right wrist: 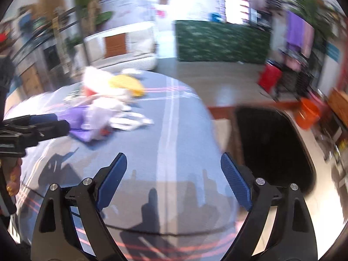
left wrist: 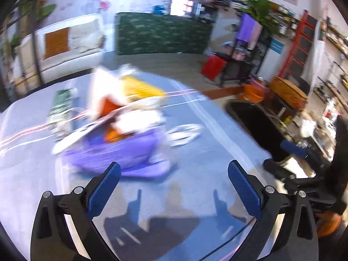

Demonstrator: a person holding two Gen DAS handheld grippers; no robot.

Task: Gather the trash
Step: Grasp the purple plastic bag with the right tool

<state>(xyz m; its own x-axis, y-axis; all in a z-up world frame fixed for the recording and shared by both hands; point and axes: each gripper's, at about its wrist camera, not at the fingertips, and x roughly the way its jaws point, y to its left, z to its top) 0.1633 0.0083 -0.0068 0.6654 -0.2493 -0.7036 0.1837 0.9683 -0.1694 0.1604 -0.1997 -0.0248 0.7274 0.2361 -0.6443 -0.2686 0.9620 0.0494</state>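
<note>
A round table (right wrist: 174,130) covered in a blue-grey cloth with pale and pink stripes fills the foreground of both wrist views, standing in a cluttered room that looks like a shop or showroom. Nearest the cameras, the left gripper (left wrist: 174,169) and the right gripper (right wrist: 174,163) both hover above bare cloth with their blue-padded fingers spread wide and nothing between them; their shadows fall on the cloth just below. Farther out on the table lies the trash pile (left wrist: 121,113), heavily blurred: purple wrapping at the front, white crumpled paper or plastic, an orange piece, something yellow behind, and a green packet to the side; what each item is cannot be told. A flat white scrap (left wrist: 184,131) lies just beside the pile. In the right wrist view the left gripper reaches in from the side with its tip near the purple edge of the pile, though contact cannot be confirmed. Off the table's right side stands a bin with a black liner (right wrist: 271,143), its mouth open and dark; whether anything is inside cannot be seen. Beyond are a white sofa (left wrist: 71,41), a green patterned panel (left wrist: 163,34), racks and plants. Judging by this, collecting has barely begun or is midway: the whole visible pile is left to grasp and carry to the bin.
</note>
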